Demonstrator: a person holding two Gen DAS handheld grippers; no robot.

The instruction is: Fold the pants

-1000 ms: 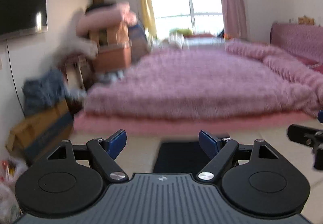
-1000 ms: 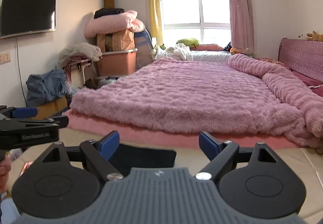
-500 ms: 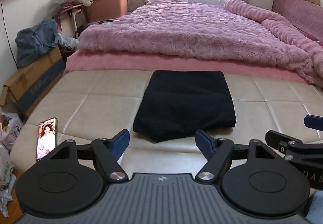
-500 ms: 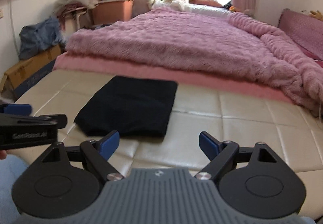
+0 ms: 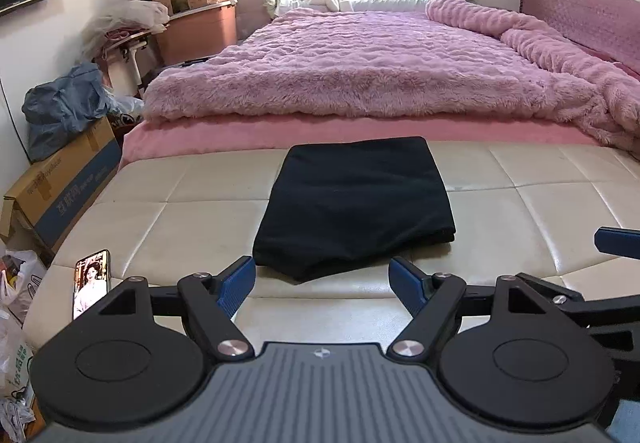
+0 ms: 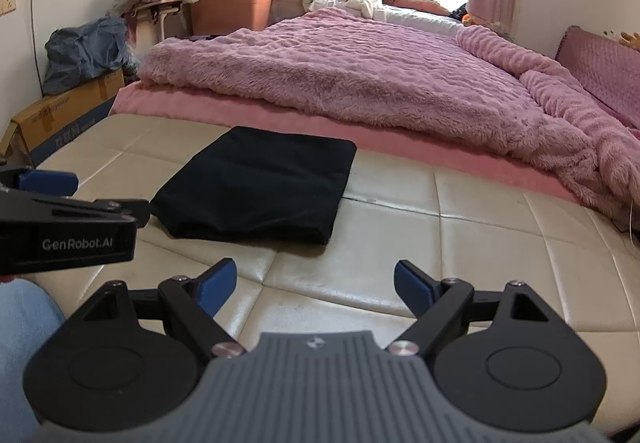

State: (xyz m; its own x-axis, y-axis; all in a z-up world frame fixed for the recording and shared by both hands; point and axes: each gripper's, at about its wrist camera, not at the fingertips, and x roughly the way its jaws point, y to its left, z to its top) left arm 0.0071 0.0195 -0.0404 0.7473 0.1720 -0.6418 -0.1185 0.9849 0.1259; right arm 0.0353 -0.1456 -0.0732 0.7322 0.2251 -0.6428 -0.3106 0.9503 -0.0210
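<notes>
Black folded pants [image 5: 354, 205] flat on bench; left tool [image 5: 322, 285], right tool [image 6: 314, 285] level, low, wide, empty.

Black pants [image 5: 354, 207] folded flat on cream bench [image 5: 168, 219], left gripper [image 5: 322, 285] open just short of near edge, phone [image 5: 91, 281] lying at left.
</notes>
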